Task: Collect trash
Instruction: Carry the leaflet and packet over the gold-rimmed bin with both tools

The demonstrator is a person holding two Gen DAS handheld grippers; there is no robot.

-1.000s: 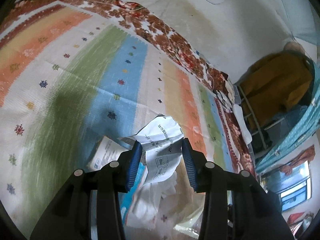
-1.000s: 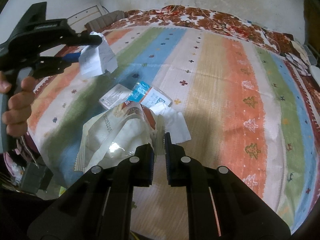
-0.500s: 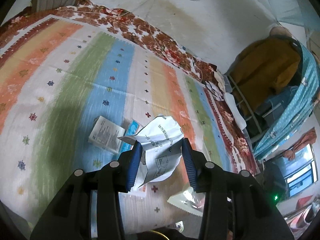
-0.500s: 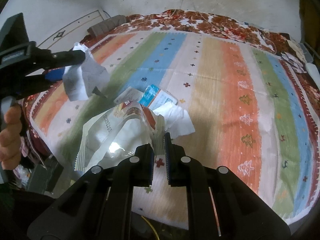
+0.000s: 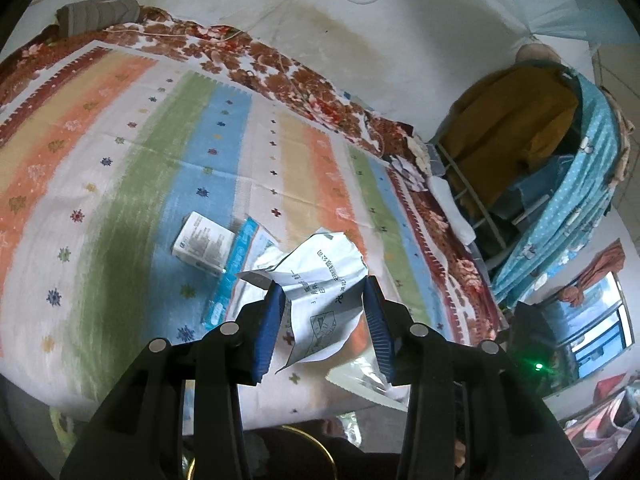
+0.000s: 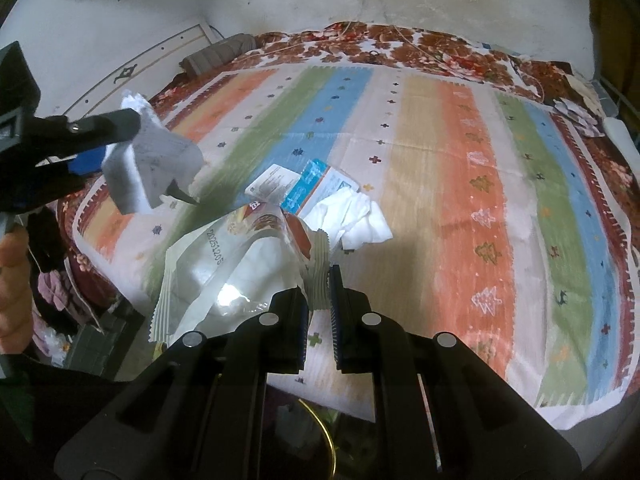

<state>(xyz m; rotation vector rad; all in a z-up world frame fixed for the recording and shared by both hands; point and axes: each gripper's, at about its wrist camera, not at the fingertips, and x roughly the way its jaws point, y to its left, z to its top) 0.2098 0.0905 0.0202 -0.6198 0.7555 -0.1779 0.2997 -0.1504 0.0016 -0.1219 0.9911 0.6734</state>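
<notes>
My left gripper [image 5: 324, 294] is shut on a crumpled printed paper [image 5: 326, 286] and holds it in the air above the near edge of a striped bedspread [image 5: 140, 152]. It also shows in the right wrist view [image 6: 108, 148] at the left with the paper [image 6: 154, 164]. My right gripper [image 6: 318, 284] is shut on the crimped edge of a shiny snack wrapper [image 6: 224, 272], lifted off the bed. On the bedspread lie a small white box [image 6: 272, 182], a blue packet [image 6: 316, 184] and a white tissue [image 6: 352, 216].
The bed's near edge [image 6: 360, 400] is just below both grippers. A dark bin with a gold rim [image 6: 326, 440] sits below it. A grey pillow [image 5: 98, 14] lies at the far corner. A clothes rack with a yellow garment [image 5: 516, 132] stands to the right.
Both grippers have pulled back and up from the bed, carrying the paper and the wrapper. More of the bedspread and its near edge shows now.
</notes>
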